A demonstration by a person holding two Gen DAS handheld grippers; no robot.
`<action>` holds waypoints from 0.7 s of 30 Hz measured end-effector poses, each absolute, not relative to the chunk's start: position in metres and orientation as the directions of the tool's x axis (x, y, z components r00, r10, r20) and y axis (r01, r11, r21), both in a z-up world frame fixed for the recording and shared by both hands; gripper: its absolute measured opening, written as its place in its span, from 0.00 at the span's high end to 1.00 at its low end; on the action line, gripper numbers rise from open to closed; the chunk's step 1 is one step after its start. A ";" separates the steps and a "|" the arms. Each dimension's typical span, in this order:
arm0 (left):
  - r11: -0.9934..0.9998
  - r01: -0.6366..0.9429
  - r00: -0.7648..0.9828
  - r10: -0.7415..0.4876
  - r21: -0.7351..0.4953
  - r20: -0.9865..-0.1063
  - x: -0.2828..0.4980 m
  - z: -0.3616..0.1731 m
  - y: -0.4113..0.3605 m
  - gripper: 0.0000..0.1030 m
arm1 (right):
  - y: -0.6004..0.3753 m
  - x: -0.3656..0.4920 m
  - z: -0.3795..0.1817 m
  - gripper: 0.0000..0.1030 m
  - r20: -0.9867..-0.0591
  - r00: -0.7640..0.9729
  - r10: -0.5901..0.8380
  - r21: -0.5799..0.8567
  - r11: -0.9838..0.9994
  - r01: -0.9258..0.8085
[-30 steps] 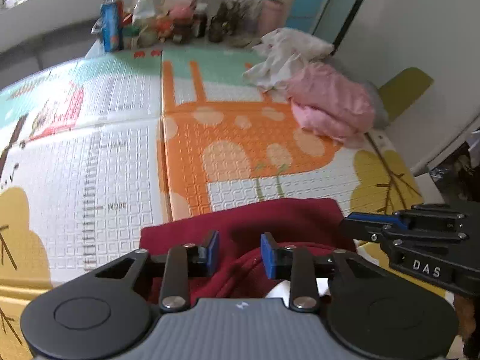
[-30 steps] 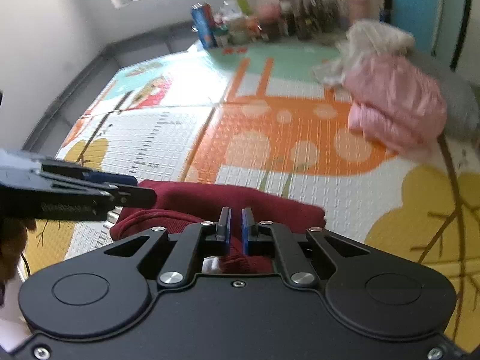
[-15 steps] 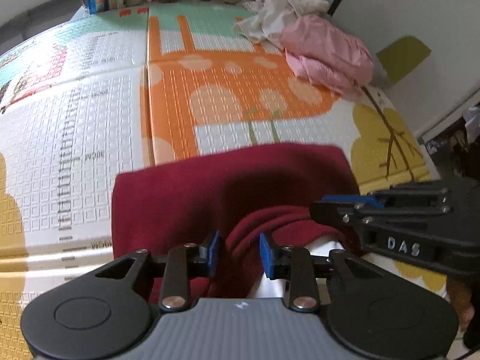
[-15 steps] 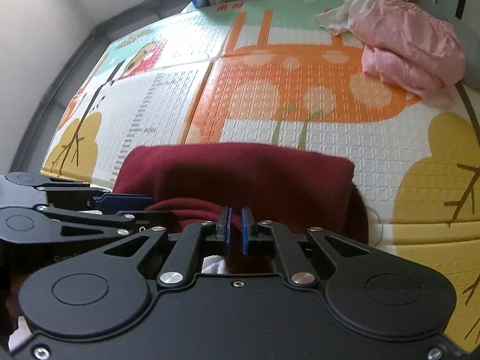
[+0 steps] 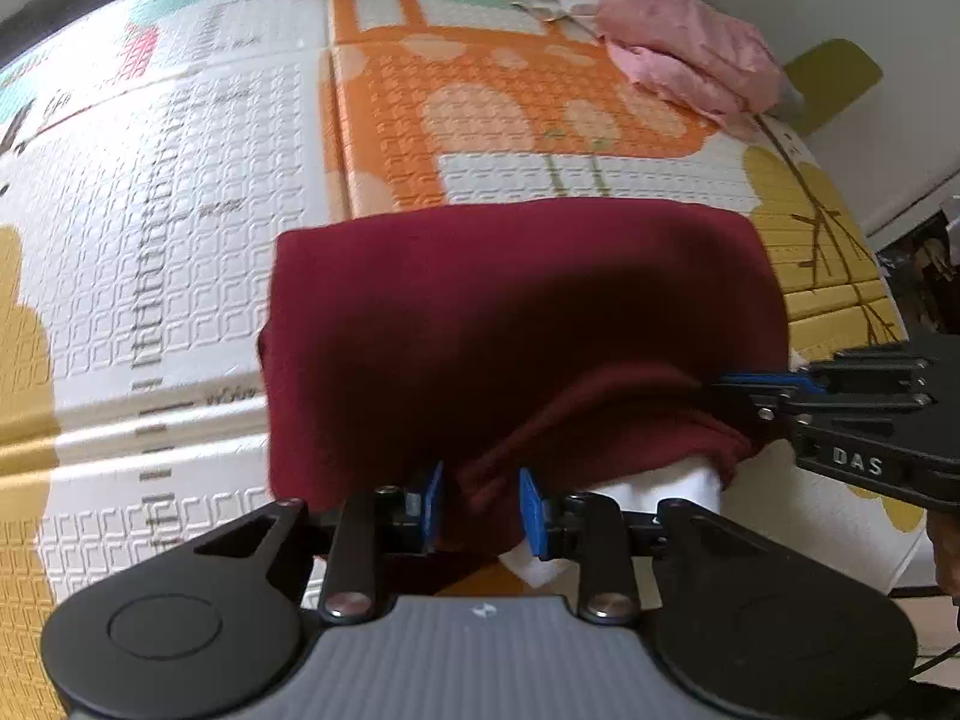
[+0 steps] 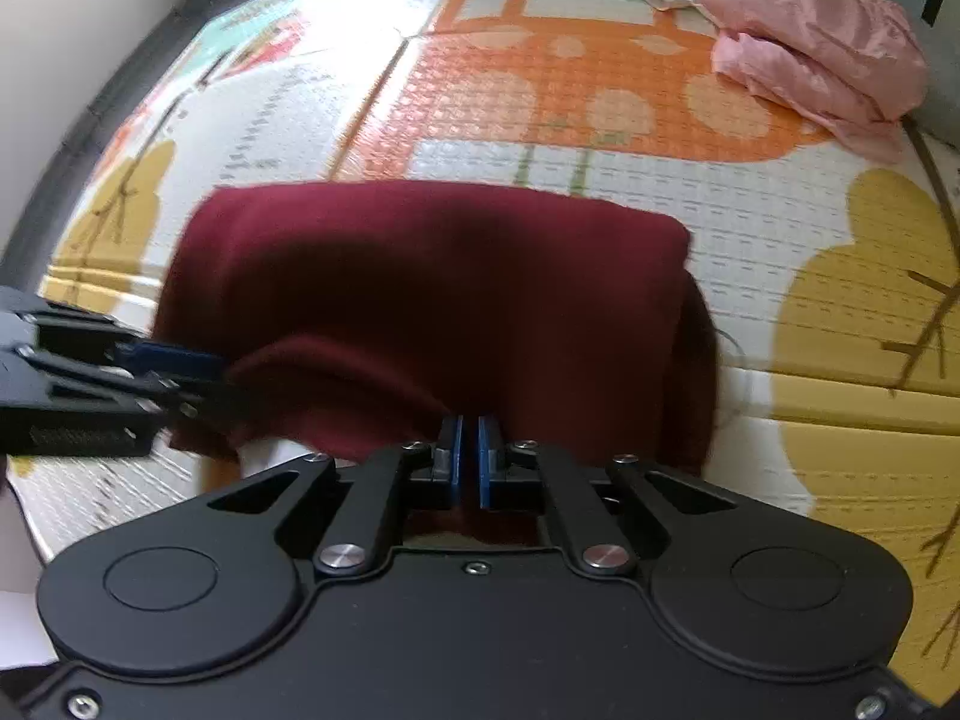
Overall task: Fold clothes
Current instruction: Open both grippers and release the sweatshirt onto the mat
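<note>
A: L gripper (image 5: 480, 507)?
B: Low, pointing fwd, jaws parted w/ a fold of the maroon garment (image 5: 510, 312) between the blue pads; can't tell if they pinch it.
A: R gripper (image 6: 470, 462)?
B: Alongside, same heading. Jaws nearly together, thin slit only, cloth edge pinched there. Each gripper shows side-on in the other's view.

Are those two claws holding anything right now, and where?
Both grip the dark red knit garment along its near folded edge: the left claw toward one end, the right claw toward the other.
</note>
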State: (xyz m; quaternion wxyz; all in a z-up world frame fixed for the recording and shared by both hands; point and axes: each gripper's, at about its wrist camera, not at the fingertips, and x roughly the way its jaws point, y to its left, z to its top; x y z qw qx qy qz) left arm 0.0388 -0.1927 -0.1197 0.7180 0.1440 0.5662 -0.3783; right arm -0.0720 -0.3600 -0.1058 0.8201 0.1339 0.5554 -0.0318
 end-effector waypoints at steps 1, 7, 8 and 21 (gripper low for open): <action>0.673 0.704 0.069 -0.381 -0.226 -0.922 0.039 -0.121 -0.191 0.70 | -0.362 -0.075 -0.108 0.98 -0.921 0.379 0.093 0.181 0.962 0.203; 0.673 0.701 0.057 -0.384 -0.237 -0.922 0.039 -0.123 -0.184 0.71 | -0.375 -0.090 -0.118 0.98 -0.928 0.363 0.078 0.170 0.959 0.228; 0.670 0.701 0.045 -0.383 -0.243 -0.923 0.040 -0.123 -0.183 0.71 | -0.378 -0.092 -0.119 1.00 -0.928 0.362 0.083 0.176 0.956 0.234; 0.657 0.714 0.051 -0.394 -0.242 -0.918 0.037 -0.094 -0.158 0.71 | -0.393 -0.110 -0.079 0.98 -0.903 0.426 0.055 0.190 0.941 0.281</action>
